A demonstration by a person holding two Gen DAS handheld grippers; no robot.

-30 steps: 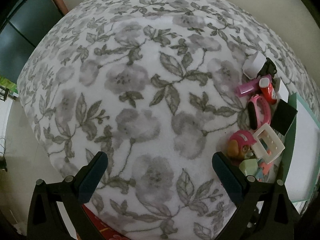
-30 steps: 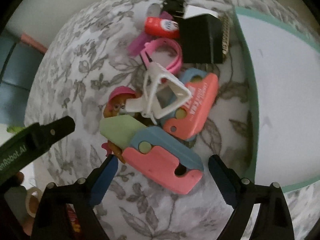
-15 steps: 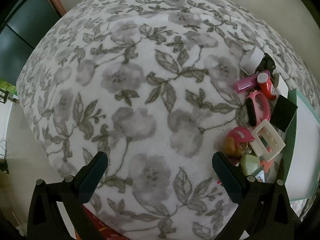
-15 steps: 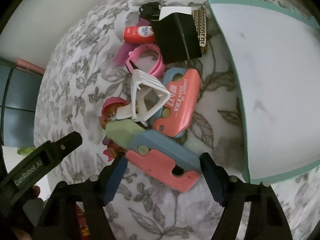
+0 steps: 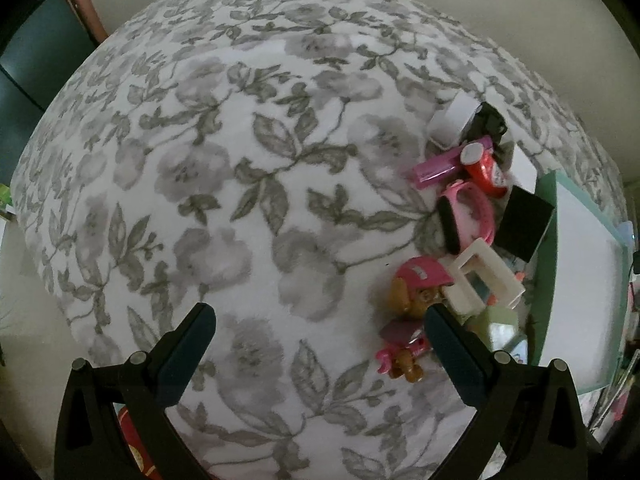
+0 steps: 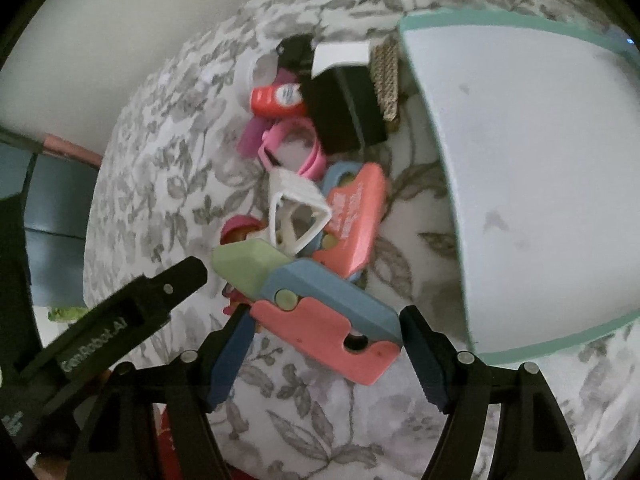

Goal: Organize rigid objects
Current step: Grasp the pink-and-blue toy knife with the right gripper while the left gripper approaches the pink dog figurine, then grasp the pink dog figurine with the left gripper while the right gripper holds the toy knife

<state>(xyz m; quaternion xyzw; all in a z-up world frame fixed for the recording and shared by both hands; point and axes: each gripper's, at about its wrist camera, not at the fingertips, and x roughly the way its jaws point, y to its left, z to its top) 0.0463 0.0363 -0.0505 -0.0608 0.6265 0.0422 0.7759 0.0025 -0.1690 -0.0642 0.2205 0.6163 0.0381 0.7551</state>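
A pile of small rigid things lies on the floral cloth beside a teal-rimmed white tray. My right gripper is shut on a pink-and-blue toy with a green tip, one pad against each end. Behind it lie a second pink-and-blue toy, a white frame clip, a pink wristband, a red bottle and a black box. My left gripper hangs open over bare cloth, its right finger close to a dog figure in a pink cap.
The tray fills the right side of both views and its white inside is bare. A black finger of the left gripper reaches in at the lower left of the right wrist view. The cloth drops off at rounded edges; dark furniture stands at the far left.
The right jaws narrowed from wide apart until they pinch the pink-and-blue toy, and the tray has swung closer in that view. The left gripper drifted toward the pile, staying open.
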